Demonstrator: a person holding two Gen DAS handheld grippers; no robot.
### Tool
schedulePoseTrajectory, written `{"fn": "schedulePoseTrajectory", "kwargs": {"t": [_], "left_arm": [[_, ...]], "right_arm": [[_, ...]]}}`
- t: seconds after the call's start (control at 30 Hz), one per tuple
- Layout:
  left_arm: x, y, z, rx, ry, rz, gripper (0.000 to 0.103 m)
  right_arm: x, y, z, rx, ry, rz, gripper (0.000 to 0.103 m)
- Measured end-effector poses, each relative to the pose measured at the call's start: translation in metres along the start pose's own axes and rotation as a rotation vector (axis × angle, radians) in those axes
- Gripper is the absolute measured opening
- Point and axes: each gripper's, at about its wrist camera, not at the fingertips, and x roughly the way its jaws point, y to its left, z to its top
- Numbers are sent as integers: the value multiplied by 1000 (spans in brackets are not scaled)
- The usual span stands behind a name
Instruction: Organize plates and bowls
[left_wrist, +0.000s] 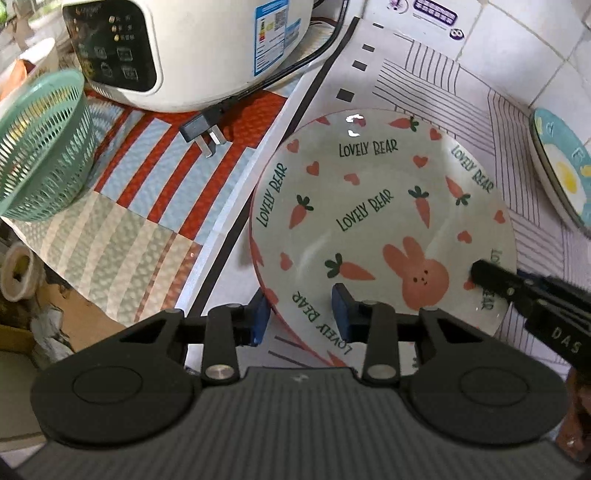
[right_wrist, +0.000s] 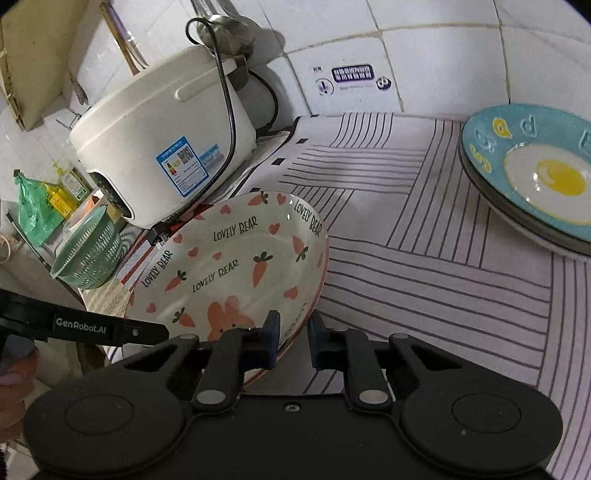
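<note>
Both grippers are clamped on the near rim of the bunny plate: left gripper on one side, right gripper on the other. Honestly the grips look shallow, so glazed ceramic could slip or tip if one hand lifts faster. It's cream with carrots, hearts and "LOVELY BEAR" lettering, on the striped mat between the rice cooker and the blue egg plates.

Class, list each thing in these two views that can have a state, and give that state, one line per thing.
Rabbit plate: tilted, rim gripped on two sides.
Left tongs: shut on the plate's rim.
Right tongs: shut on the plate's rim.
Egg plate: on top of a stack.
Rice cooker: lid closed.
Plug: unplugged, lying loose.
Green basket: upright.
</note>
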Motion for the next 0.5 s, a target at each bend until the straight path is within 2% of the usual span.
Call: {"fn": "schedulePoseTrajectory", "kwargs": {"t": [0.17,0.33,0.5], "left_arm": [[4,8,0,-48,-13,-41,36],[-1,-4,-5,-3,-29,-5,35],[-17,-23,-6,62,-48,-24,35]], "right_arm": [[11,-10,1,69,6,59,19],[10,-6,0,29,9,64,20],[-3,-13,0,8,-9,77,20]]}}
